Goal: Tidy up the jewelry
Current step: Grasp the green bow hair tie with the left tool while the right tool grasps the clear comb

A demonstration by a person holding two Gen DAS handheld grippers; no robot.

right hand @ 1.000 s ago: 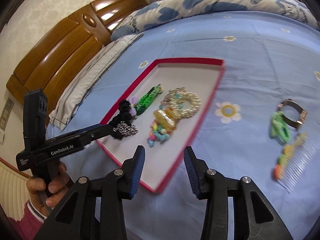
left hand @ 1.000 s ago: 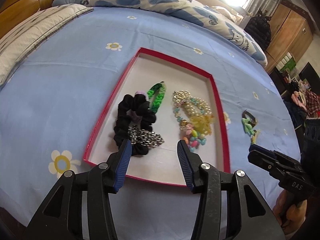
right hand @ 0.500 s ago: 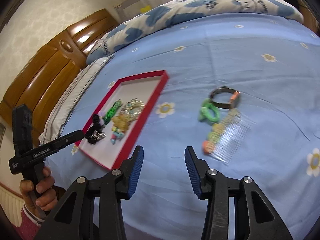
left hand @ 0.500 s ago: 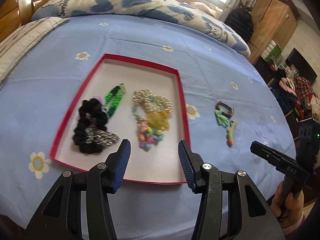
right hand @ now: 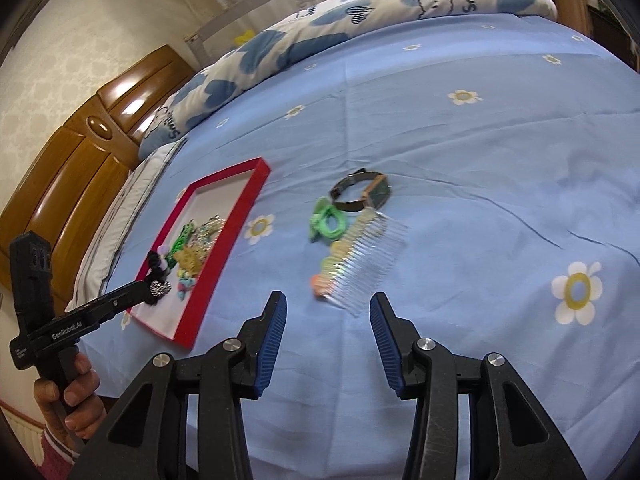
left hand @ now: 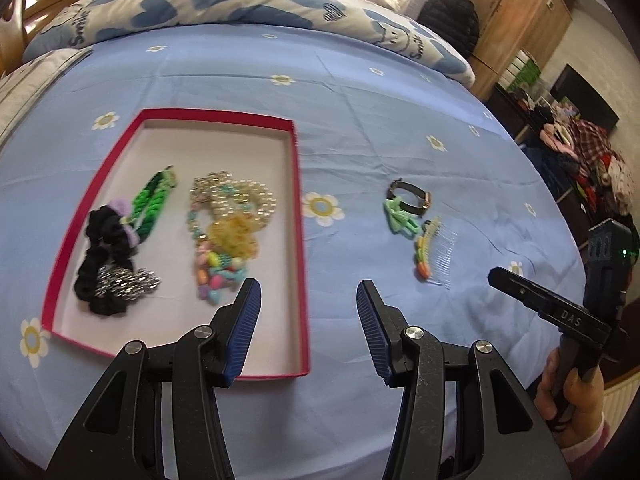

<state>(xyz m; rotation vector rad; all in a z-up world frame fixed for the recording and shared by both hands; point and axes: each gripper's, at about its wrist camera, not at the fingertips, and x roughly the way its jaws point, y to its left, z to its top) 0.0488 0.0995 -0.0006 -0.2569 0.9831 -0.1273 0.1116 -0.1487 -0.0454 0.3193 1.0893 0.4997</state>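
Note:
A red-rimmed tray (left hand: 298, 208) lies on the blue bedsheet. It holds a black scrunchie (left hand: 100, 248), a silver chain (left hand: 128, 282), a green chain bracelet (left hand: 154, 200), pearl beads (left hand: 236, 196) and a pastel bead string (left hand: 218, 276). Right of it on the sheet lie a watch (left hand: 412, 198), a green hair tie (left hand: 400, 218) and a clear comb (left hand: 436, 248). My left gripper (left hand: 308, 286) hangs open and empty over the tray's right rim. My right gripper (right hand: 329, 300) is open and empty just in front of the comb (right hand: 360, 260), with the watch (right hand: 360, 192) and hair tie (right hand: 330, 220) beyond.
A rolled blue-and-white duvet (left hand: 240, 4) lies across the far side of the bed. A wooden headboard (right hand: 80, 152) and a striped pillow (right hand: 132, 200) are on the left. Past the bed's right edge stand a wardrobe (left hand: 520, 20) and piled clothes (left hand: 592, 160).
Both grippers swung right. The left went from above the scrunchie to the tray's right rim. The right went from the tray's rim to the comb. Neither jaw gap changed.

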